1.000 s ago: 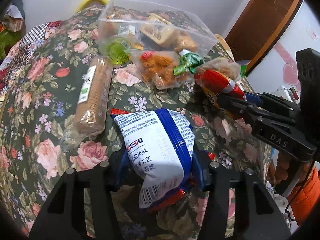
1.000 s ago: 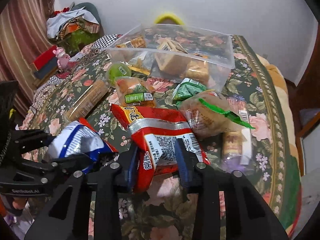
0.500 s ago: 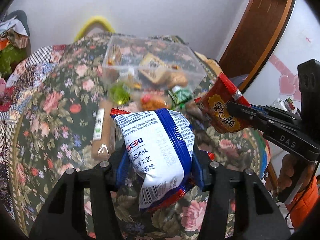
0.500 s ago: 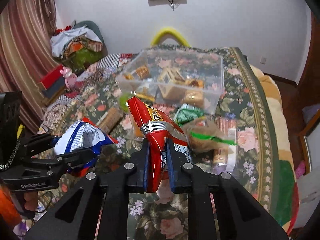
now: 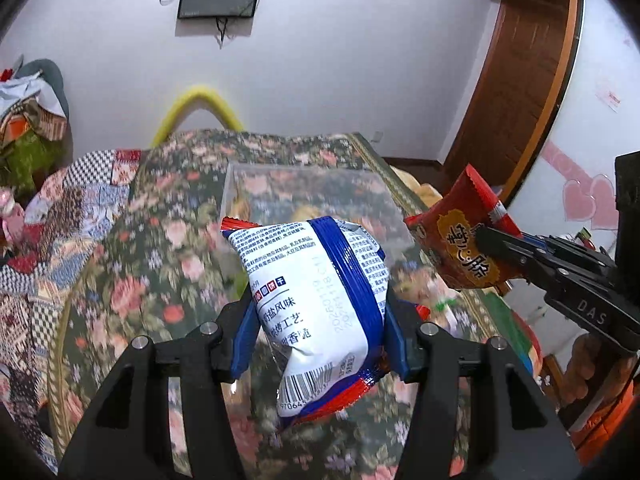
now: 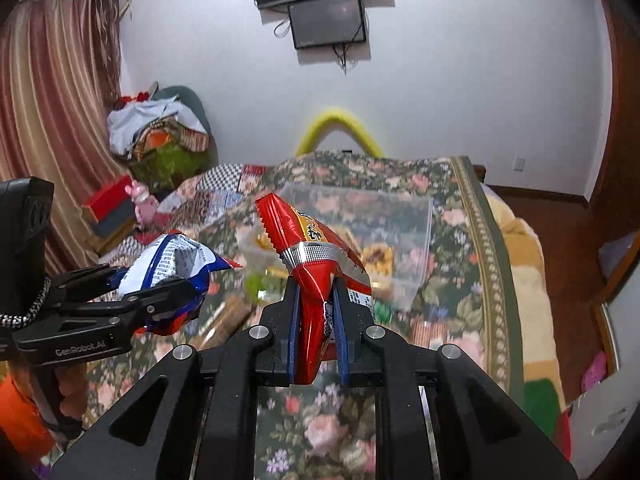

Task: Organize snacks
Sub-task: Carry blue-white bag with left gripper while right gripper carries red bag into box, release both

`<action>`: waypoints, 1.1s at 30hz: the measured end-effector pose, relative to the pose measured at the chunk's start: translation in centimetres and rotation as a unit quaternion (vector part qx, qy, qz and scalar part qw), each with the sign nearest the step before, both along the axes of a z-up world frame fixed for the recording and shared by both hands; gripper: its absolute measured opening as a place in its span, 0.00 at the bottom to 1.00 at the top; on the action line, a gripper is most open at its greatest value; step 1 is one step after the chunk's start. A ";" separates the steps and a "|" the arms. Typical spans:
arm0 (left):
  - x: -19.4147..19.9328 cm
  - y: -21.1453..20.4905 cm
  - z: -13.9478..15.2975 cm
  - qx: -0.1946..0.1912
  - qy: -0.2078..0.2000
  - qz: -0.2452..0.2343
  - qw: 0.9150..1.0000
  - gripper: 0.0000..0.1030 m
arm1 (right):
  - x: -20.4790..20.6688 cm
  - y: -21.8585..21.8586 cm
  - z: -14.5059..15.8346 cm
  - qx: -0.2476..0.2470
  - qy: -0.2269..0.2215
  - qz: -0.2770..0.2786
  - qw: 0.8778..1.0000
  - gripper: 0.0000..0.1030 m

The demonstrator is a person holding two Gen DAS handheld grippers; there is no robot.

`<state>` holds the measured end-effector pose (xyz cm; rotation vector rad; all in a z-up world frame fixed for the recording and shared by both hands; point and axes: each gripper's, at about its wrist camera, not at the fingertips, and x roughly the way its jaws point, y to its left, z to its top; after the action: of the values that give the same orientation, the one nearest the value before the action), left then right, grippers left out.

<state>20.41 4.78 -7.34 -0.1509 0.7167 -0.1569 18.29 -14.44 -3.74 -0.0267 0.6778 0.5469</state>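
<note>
both grippers raised (bin below): left gripper pinches blue bag, right gripper red bag.

Even indoor light, strong fisheye bend, dark vignetted corners.
Floral green tablecloth and clear plastic bin smear with motion blur; centre-frame black gripper fingers stay sharp.

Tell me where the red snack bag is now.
The red snack bag is clamped in the right hand-held gripper, lifted above the floral table, in front of the clear bin.
</note>
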 end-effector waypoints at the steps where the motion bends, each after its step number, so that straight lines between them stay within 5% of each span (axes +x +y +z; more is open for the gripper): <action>1: 0.4 0.0 0.2 0.001 -0.003 0.001 1.000 0.52 | 0.3 -0.1 0.2 0.001 -0.003 -0.001 1.000 0.13; 13: 8.1 0.3 -1.5 0.011 0.024 0.009 1.000 0.52 | 5.7 0.3 0.5 -0.010 -0.018 -0.016 1.000 0.13; 33: 17.4 1.9 -6.9 0.049 0.057 0.031 0.997 0.52 | 15.1 2.5 -4.8 -0.056 0.049 -0.001 0.997 0.13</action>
<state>37.80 6.71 -14.23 -0.0876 0.8313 -0.0544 33.38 -11.91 -8.58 -0.1043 0.8027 0.5102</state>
